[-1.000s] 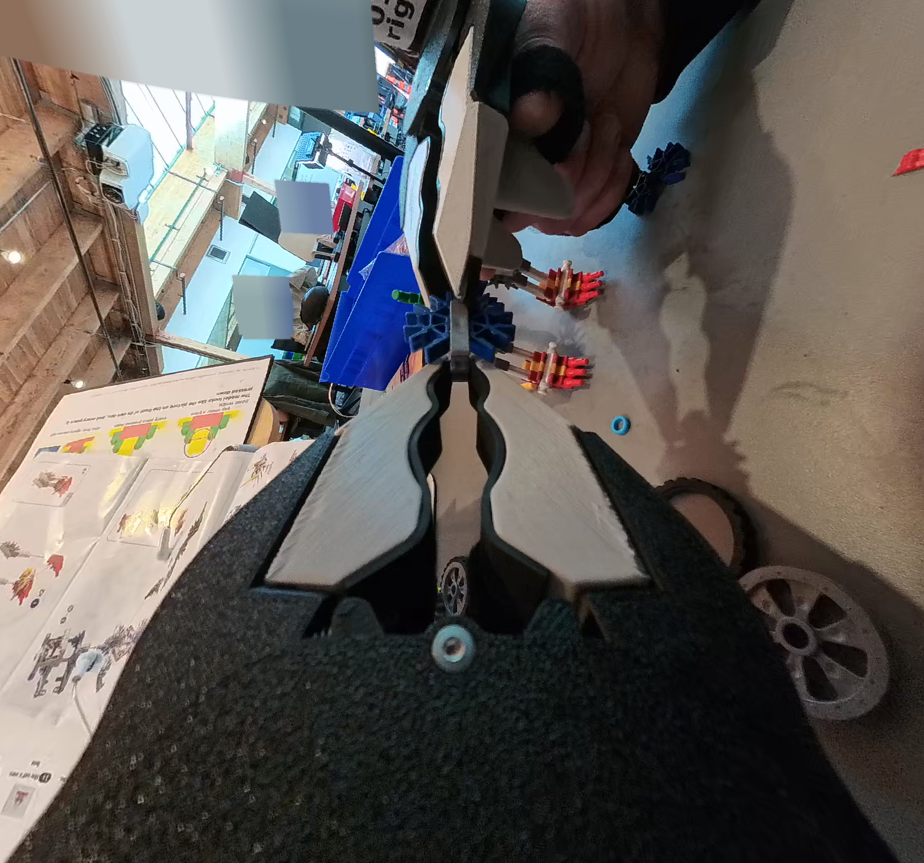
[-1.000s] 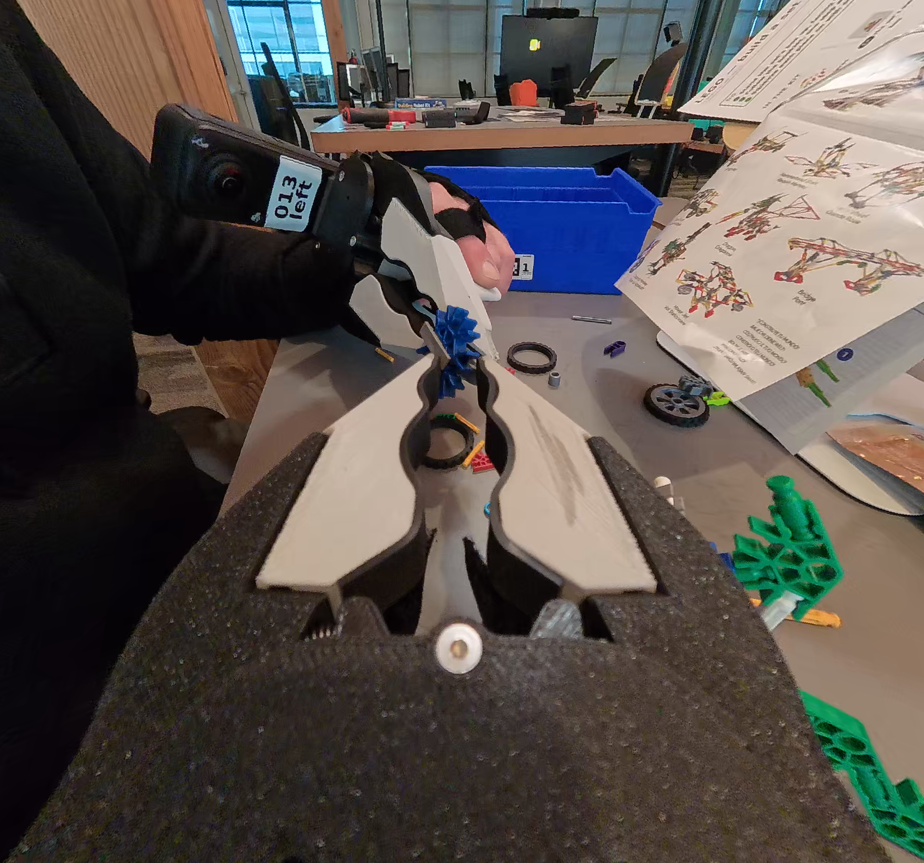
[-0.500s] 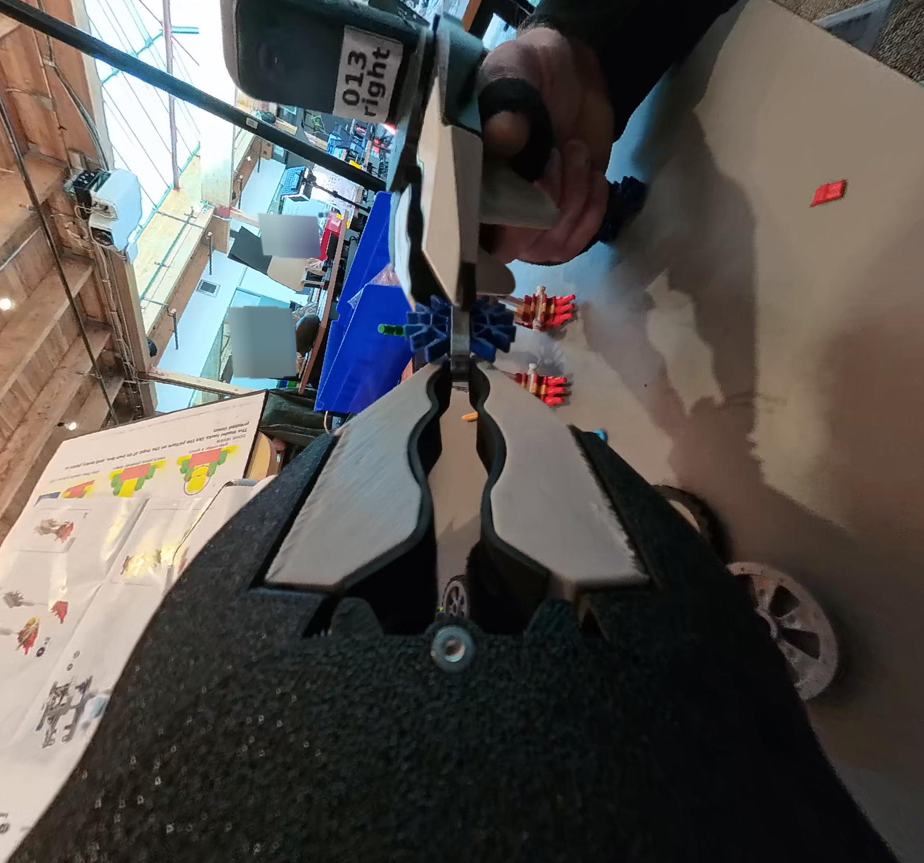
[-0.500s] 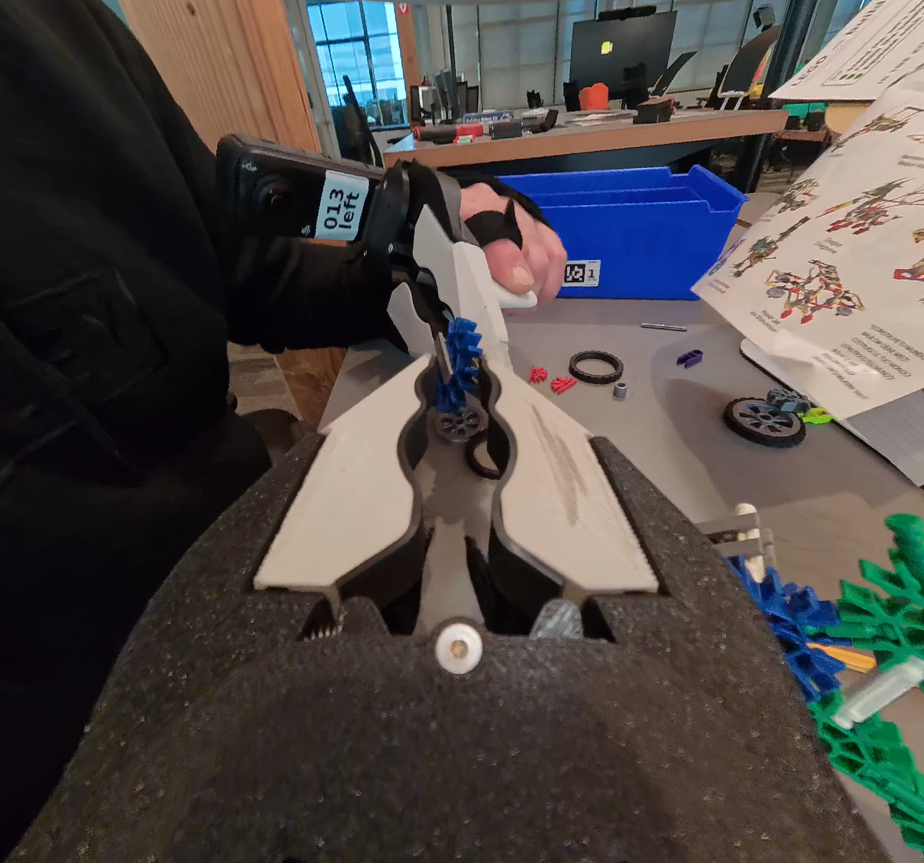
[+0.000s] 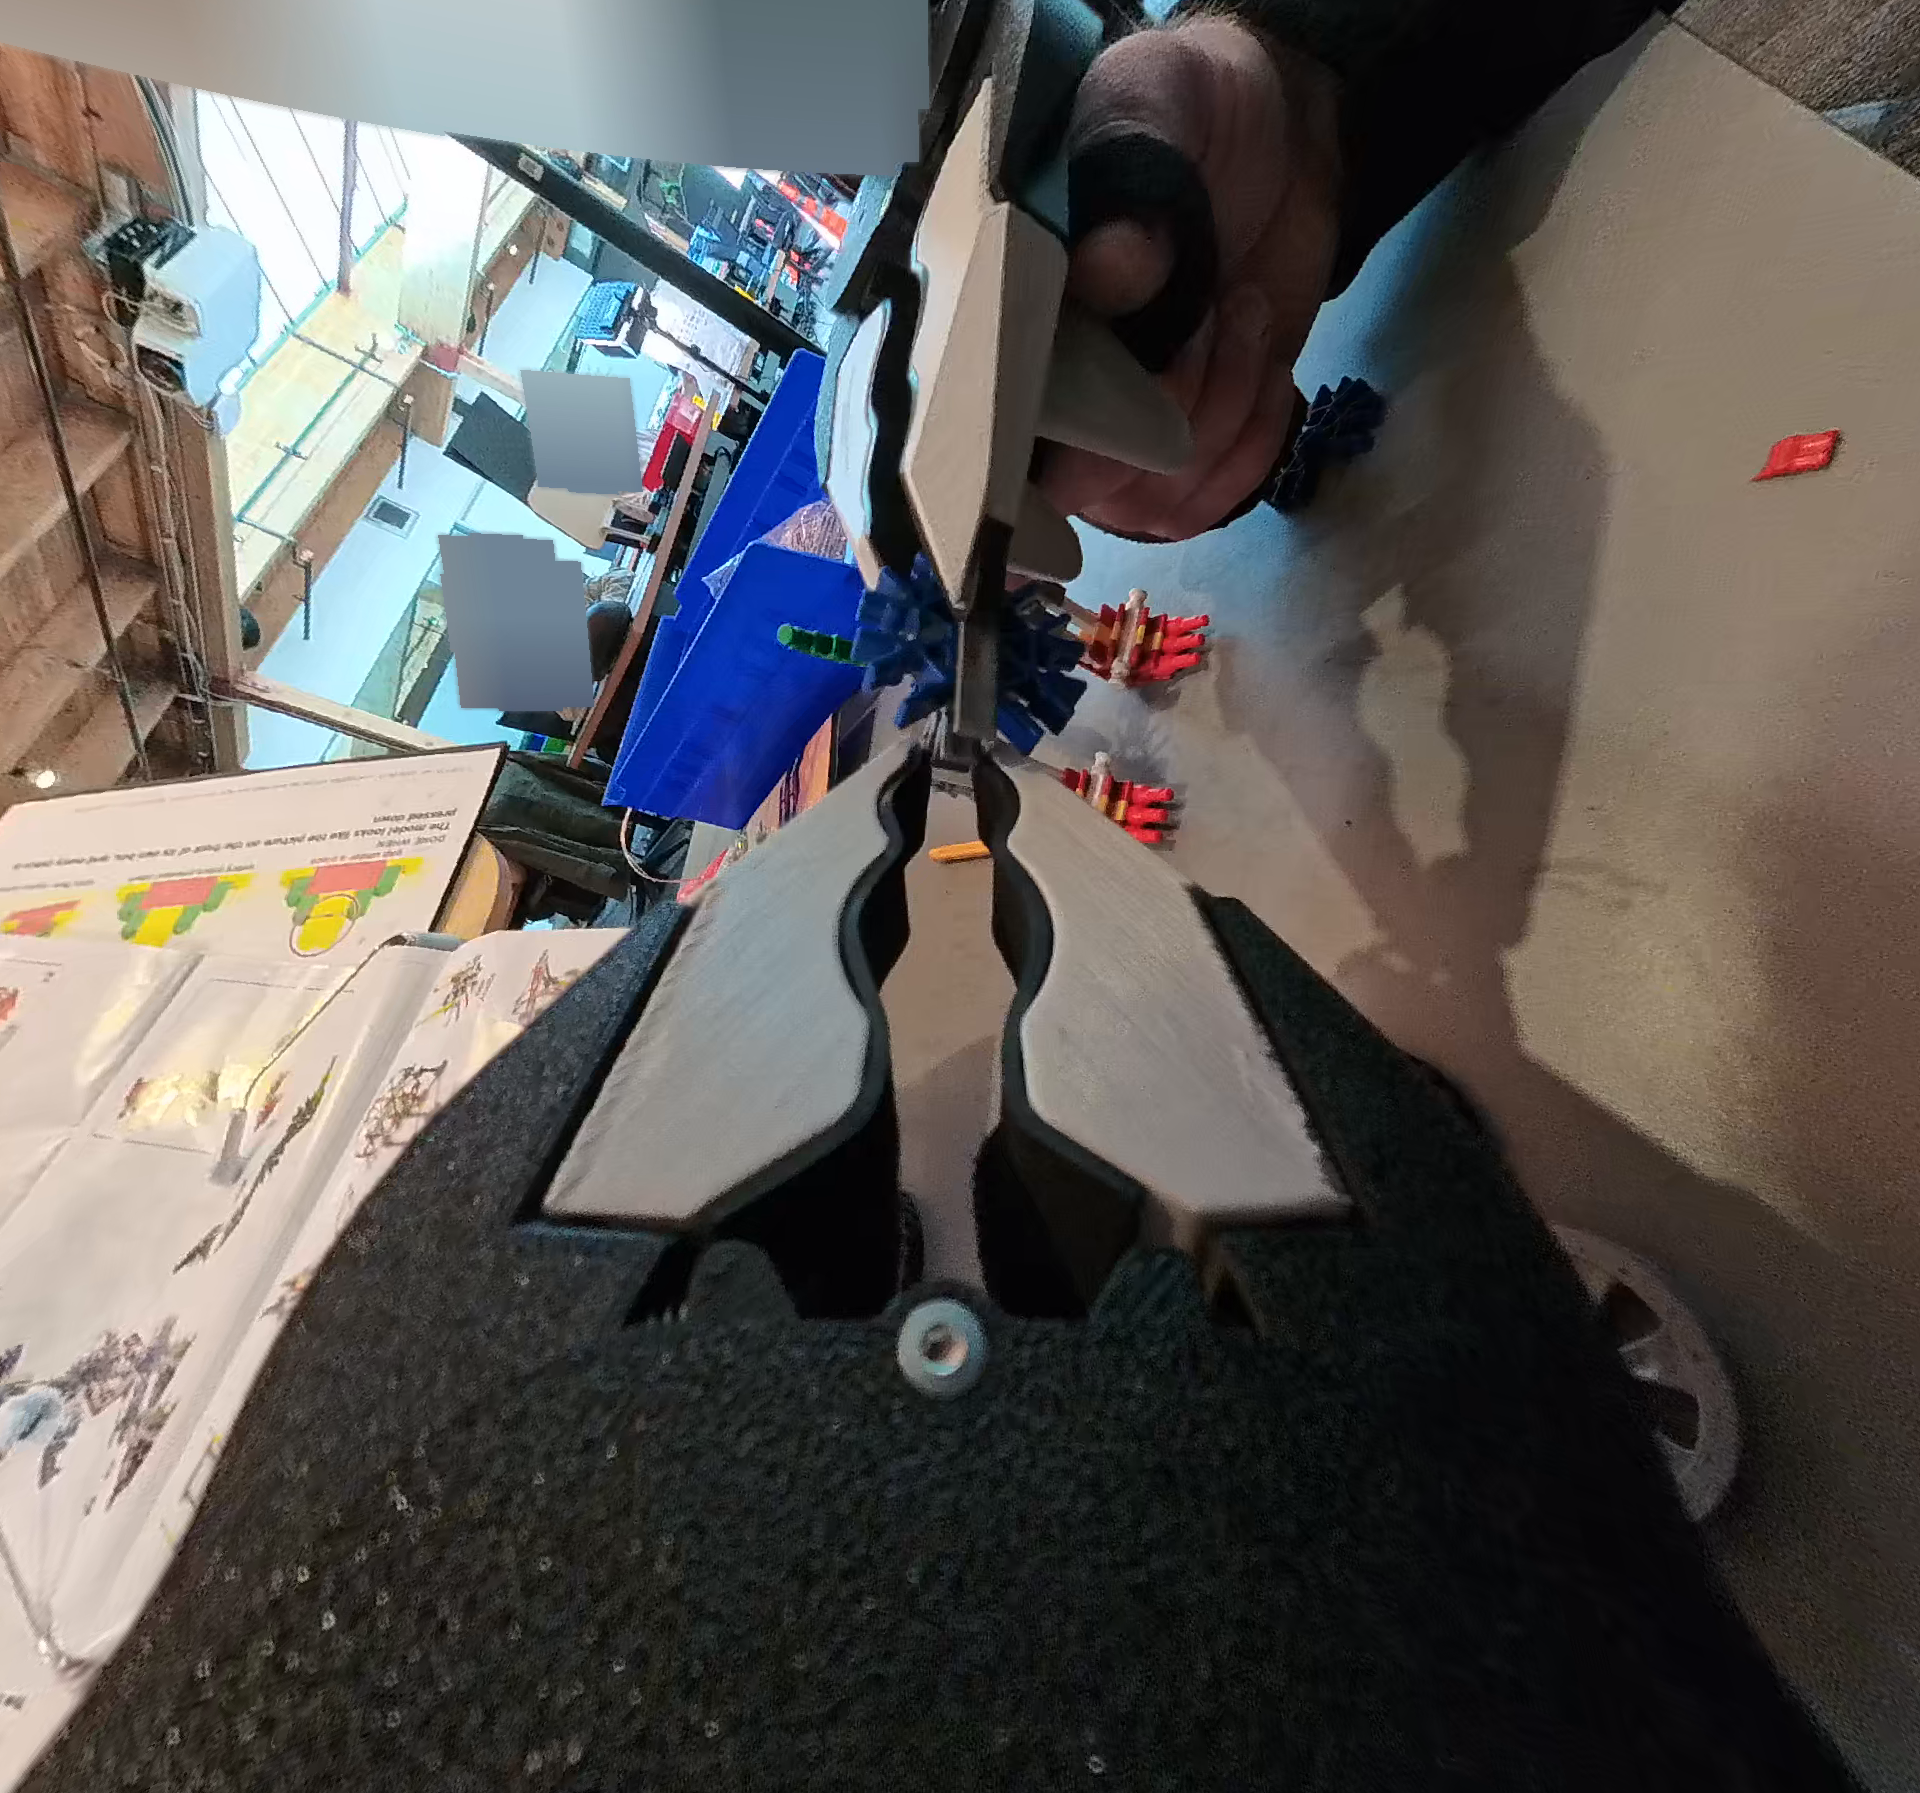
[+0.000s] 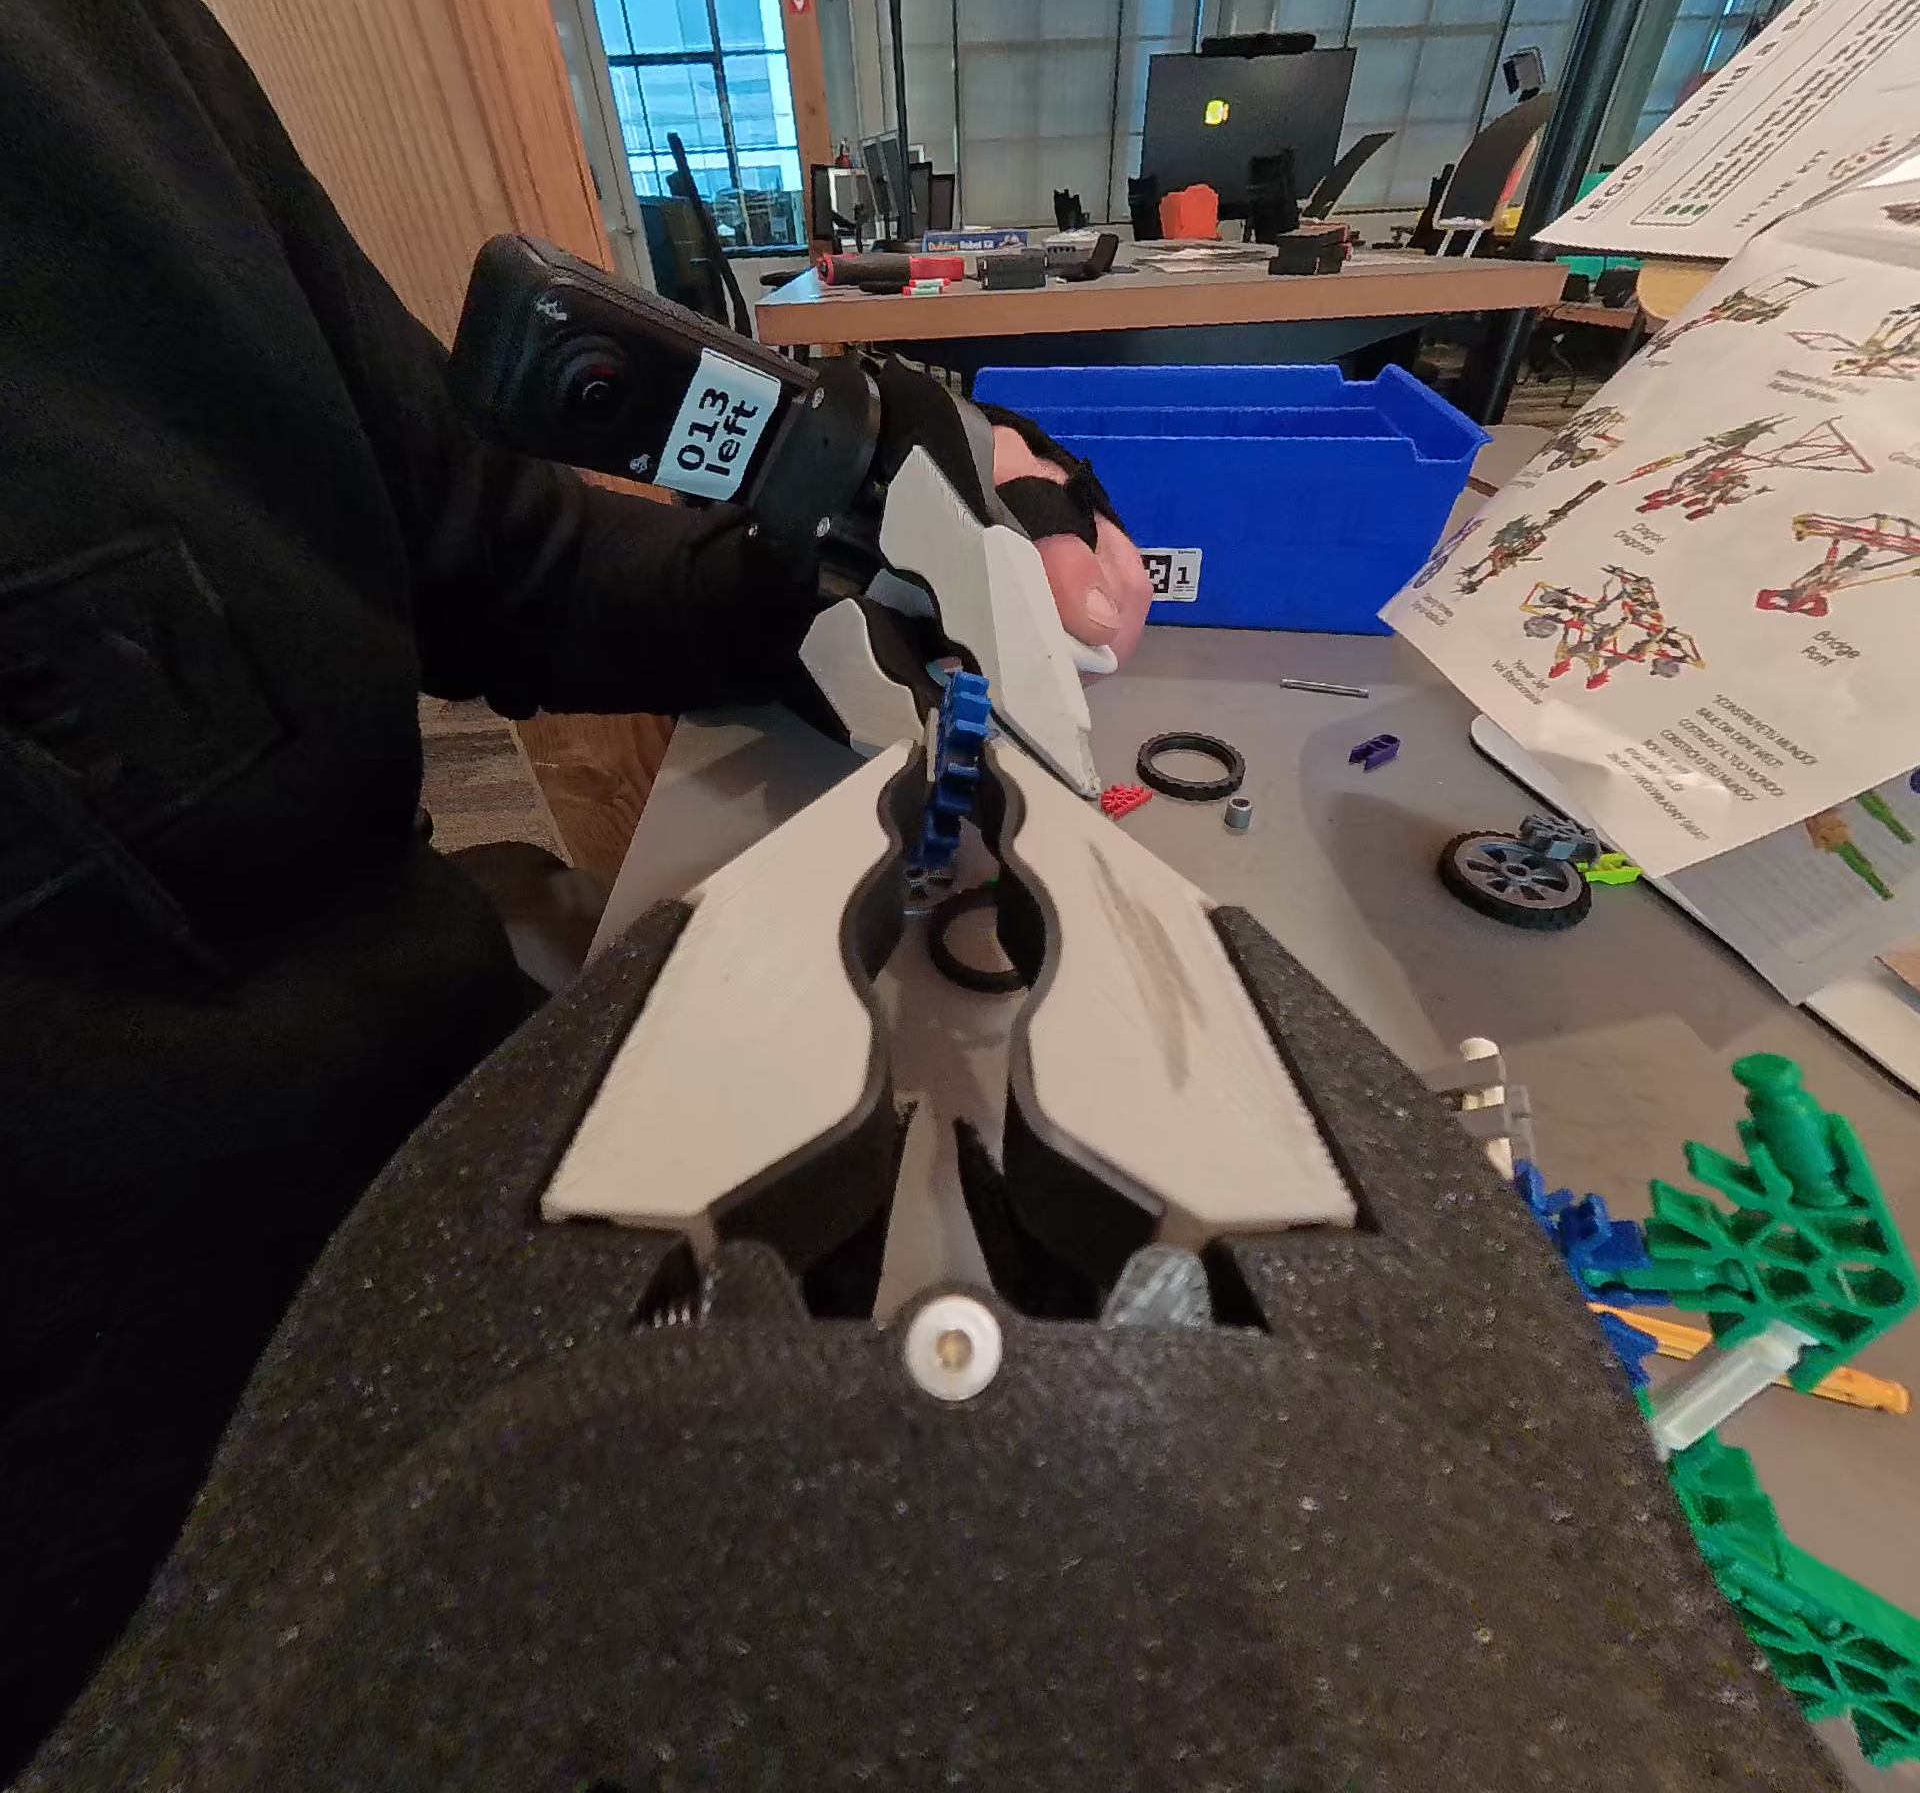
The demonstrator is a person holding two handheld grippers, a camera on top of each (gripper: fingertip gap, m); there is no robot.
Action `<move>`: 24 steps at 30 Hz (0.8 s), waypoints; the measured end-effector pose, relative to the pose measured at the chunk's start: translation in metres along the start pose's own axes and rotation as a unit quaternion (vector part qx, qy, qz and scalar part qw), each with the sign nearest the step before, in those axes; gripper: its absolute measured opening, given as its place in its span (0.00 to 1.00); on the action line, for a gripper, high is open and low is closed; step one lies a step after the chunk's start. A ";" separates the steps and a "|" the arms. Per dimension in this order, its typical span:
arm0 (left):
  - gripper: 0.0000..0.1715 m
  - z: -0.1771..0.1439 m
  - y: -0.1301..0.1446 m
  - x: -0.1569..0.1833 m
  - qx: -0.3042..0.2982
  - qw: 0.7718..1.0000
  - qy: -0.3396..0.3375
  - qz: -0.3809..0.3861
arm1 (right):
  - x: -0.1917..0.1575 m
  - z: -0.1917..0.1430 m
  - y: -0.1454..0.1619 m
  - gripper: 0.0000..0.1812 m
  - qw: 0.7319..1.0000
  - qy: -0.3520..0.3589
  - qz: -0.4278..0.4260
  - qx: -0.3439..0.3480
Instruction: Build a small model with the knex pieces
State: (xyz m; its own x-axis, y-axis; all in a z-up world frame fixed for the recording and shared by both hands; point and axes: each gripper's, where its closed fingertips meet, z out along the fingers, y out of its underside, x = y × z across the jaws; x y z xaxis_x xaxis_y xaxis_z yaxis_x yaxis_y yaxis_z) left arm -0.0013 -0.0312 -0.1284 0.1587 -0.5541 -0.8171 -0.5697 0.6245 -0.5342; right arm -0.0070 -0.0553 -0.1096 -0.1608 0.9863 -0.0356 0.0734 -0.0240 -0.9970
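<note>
While the left gripper pinches its tips on the blue toothed connector, the right gripper meets it from above, red pieces lying on the grey table beyond. From the right wrist, the right gripper clamps that blue connector edge-on; a black ring lies nearby.

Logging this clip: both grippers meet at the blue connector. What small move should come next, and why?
Probably ease the left gripper open slightly: it only nips the edge of the blue connector, held above the table, while the right gripper clamps its middle.
</note>
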 end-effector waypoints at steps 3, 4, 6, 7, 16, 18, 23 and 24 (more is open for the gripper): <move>0.05 0.002 0.006 -0.002 -0.010 1.000 -0.004 -0.015 | 0.000 -0.001 -0.002 0.04 1.000 0.002 -0.001 0.007; 0.05 0.002 0.007 -0.001 -0.011 1.000 -0.002 -0.018 | 0.001 -0.002 -0.003 0.04 1.000 0.004 -0.001 0.008; 0.04 0.002 0.007 -0.001 -0.010 1.000 -0.001 -0.027 | 0.002 -0.002 -0.004 0.04 1.000 0.006 -0.002 0.010; 0.05 0.002 0.007 -0.002 -0.008 0.999 -0.002 -0.033 | 0.002 -0.002 -0.004 0.04 1.000 0.008 -0.003 0.012; 0.08 0.002 0.014 -0.006 -0.009 0.996 0.001 -0.088 | 0.009 -0.006 -0.009 0.04 0.999 0.035 -0.014 0.022; 0.08 0.003 0.016 -0.007 -0.014 0.995 0.001 -0.095 | 0.012 -0.007 -0.009 0.04 0.999 0.042 -0.017 0.024; 0.09 0.003 0.019 -0.009 -0.011 0.991 0.007 -0.131 | 0.020 -0.009 -0.011 0.04 0.996 0.078 -0.037 0.026; 0.11 0.003 0.020 -0.010 -0.011 0.990 0.009 -0.143 | 0.023 -0.010 -0.011 0.04 0.994 0.091 -0.047 0.024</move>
State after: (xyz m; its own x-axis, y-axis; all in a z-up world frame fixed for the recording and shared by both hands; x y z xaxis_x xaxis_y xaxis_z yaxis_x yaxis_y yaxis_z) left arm -0.0124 -0.0116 -0.1320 0.3025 -0.7165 -0.6286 -0.5207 0.4281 -0.7386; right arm -0.0019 -0.0303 -0.0984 0.0164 0.9977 0.0661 0.0182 0.0658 -0.9977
